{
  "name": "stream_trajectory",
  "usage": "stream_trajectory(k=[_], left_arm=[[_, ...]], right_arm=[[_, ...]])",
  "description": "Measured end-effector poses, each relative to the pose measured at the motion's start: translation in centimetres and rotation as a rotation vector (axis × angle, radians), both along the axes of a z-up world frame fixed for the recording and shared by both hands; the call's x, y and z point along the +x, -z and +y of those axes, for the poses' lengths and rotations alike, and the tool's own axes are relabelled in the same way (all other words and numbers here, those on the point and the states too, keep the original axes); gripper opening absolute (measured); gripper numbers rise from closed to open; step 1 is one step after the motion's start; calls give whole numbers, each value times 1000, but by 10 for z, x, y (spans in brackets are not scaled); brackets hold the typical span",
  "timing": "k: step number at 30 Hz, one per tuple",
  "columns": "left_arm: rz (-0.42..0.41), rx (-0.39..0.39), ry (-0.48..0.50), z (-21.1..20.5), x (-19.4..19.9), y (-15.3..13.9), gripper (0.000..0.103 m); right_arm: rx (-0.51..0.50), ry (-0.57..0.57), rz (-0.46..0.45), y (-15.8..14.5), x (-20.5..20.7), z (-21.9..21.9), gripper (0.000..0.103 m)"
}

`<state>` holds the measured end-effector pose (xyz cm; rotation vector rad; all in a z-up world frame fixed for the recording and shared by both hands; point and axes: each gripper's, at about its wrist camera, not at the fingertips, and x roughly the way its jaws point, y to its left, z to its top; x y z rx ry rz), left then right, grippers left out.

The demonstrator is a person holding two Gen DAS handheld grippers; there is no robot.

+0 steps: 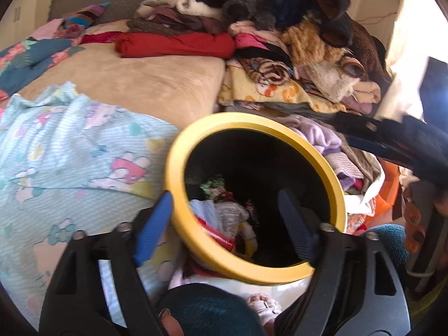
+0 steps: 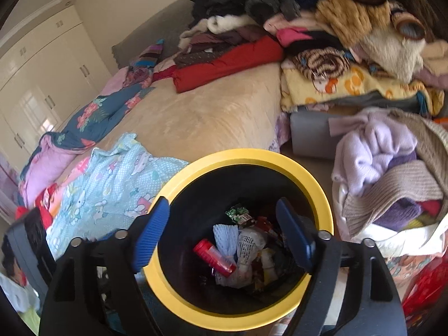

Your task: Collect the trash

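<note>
In the right wrist view, the right gripper hangs with its blue-padded fingers spread wide and empty over the mouth of a round black bin with a yellow rim at lower centre, where a red cylindrical tube, a white foam net sleeve and crumpled printed wrappers lie at the bottom. In the left wrist view, the left gripper is likewise spread apart and holds nothing, low in the frame before the same bin, which appears tilted. Beyond lie a pale blue cartoon-print cloth at left, a beige bed, and heaped clothes at upper right.
</note>
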<state>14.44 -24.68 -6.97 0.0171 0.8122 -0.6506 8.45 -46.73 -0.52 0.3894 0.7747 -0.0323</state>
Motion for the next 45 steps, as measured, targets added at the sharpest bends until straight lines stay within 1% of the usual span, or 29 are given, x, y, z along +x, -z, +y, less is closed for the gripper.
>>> stream_trajectory(k=[1,2,3,6,9,13,16,17,21,24,28,33,36,45], left_arm=[[-4,-1,-10,4,0,-2,76],[-12,1,-27,10,-1,-5,80],[-24,3,-46,17,-2,-9,86],[-48,1,-100,36,-4,-17,92],[-89,2,-171,61,-10,-28,92],[-124,-4,-259,94,-19,-38,92],[-159,0,-322,116,-29,-46,92],[-175,-11,-342,125,-34,-50,92],[-240,-9,-403,150,-51,-63,92],[-278,-28,-427,165,-61,-71,92],[-307,-32,-459,179,-71,-74,92],[-327,-43,-454,183,-81,-69,92],[-345,-30,-452,180,-85,-67,92],[-356,-35,-450,178,-87,-65,92]], right_arm=[[-18,1,-25,-4,-6,6,86],[-24,2,-44,-7,-10,11,89],[-25,-1,-62,-9,-13,15,89],[-65,2,-115,-17,-24,29,95],[-92,5,-187,-26,-38,45,97],[-119,-2,-253,-33,-52,66,97],[-139,21,-317,-35,-65,83,97],[-146,27,-336,-35,-69,88,97],[-192,30,-441,-37,-87,112,97],[-221,37,-501,-38,-98,127,97],[-219,8,-528,-38,-106,139,97],[-238,-10,-553,-40,-112,149,97],[-248,-15,-562,-39,-114,153,97],[-242,-23,-541,-30,-110,154,97]])
